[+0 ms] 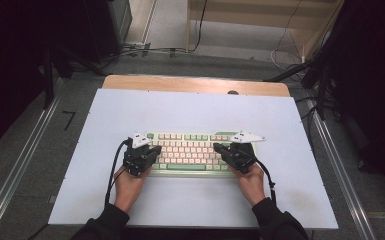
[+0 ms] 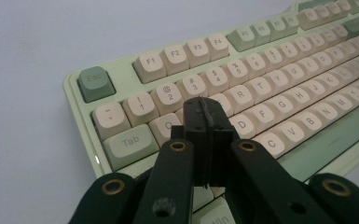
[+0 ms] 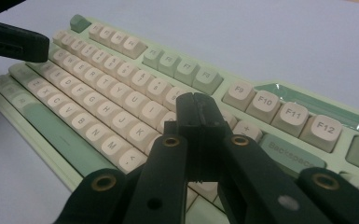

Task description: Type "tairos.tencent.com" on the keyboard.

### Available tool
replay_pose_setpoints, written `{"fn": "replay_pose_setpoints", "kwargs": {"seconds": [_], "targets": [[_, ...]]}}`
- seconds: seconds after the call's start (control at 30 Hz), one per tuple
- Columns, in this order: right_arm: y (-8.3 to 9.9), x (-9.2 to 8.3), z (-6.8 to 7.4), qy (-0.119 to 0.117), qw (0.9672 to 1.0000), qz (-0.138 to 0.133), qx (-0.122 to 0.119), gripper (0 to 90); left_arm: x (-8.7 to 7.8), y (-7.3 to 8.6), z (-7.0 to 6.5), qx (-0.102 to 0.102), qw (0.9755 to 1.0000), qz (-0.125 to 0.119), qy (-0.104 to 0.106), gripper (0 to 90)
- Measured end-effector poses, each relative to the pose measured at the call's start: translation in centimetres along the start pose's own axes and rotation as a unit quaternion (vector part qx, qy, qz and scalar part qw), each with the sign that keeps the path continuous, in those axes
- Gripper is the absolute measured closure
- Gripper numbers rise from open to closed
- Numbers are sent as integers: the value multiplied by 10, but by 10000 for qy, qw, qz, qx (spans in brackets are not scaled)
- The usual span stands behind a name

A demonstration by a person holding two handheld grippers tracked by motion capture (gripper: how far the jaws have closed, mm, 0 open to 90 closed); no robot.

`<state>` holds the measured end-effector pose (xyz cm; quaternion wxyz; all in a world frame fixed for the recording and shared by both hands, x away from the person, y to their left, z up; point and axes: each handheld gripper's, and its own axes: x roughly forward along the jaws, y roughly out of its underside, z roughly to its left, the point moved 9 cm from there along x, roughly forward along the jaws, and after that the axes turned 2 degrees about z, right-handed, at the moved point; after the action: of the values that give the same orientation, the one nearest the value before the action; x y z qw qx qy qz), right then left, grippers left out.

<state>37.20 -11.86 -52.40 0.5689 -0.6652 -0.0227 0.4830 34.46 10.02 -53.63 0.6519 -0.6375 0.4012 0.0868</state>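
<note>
While you hold both tongs pressed together, left tongs (image 2: 204, 108) and right tongs (image 3: 198, 105) poise over the keyboard (image 1: 190, 150) mid-worktop (image 1: 190, 107), possibly touching keys

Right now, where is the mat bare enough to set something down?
Free: the white mat between the keyboard and the table's wooden far edge, plus strips either side. Crowded: over the keys, where the shut left gripper and right gripper sit.

Green-and-cream keyboard (image 1: 187, 152) lies flat, seemingly mid-table
</note>
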Motion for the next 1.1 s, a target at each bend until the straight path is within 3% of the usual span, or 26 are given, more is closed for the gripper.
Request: {"fn": "replay_pose_setpoints", "kwargs": {"seconds": [1.1], "targets": [[-13, 25, 21, -182, 9998, 62, -98, 874, -2, -1, 0, -107, 9999, -69, 83, 900]]}}
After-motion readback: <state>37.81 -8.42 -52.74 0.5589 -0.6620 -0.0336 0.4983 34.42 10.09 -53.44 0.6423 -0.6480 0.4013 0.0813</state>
